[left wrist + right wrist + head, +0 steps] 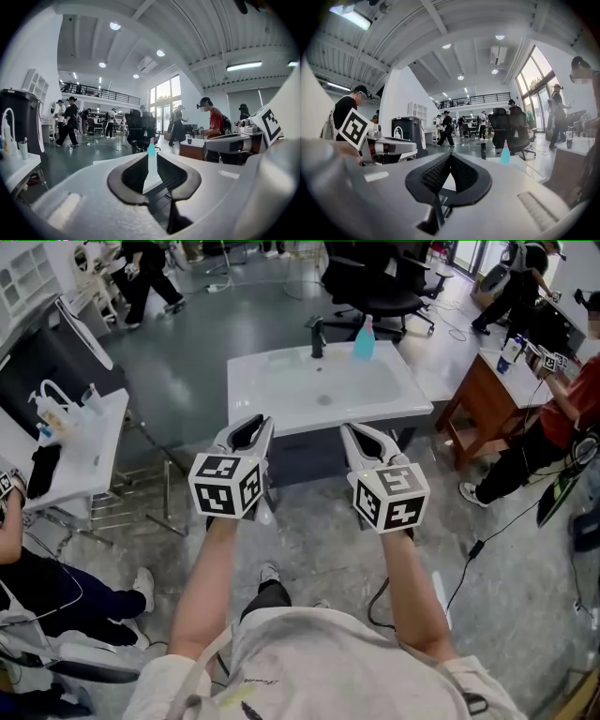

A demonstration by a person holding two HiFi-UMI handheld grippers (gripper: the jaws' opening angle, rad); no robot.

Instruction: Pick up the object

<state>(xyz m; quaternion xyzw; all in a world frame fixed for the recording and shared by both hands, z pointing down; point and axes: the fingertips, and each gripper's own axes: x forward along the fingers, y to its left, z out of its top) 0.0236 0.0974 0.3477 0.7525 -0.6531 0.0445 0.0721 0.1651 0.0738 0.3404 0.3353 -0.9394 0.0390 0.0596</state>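
Observation:
A blue soap bottle [364,338] stands at the back edge of a white sink basin [281,409], beside a black faucet [317,336]. Both grippers hover in the air just short of the basin's near edge, well apart from the bottle. My left gripper [251,430] has its jaws a narrow slit apart with nothing between them; in the left gripper view [151,158] the bottle [151,148] shows far off through that slit. My right gripper [364,437] has its tips touching and holds nothing [450,157]; the bottle [505,153] and faucet [483,151] stand to its right.
Black office chairs [380,287] stand behind the basin. A wooden desk [473,390] and a person in red [567,404] are at the right. A white table [89,451] with a pump bottle is at the left. A cable [478,545] trails over the floor.

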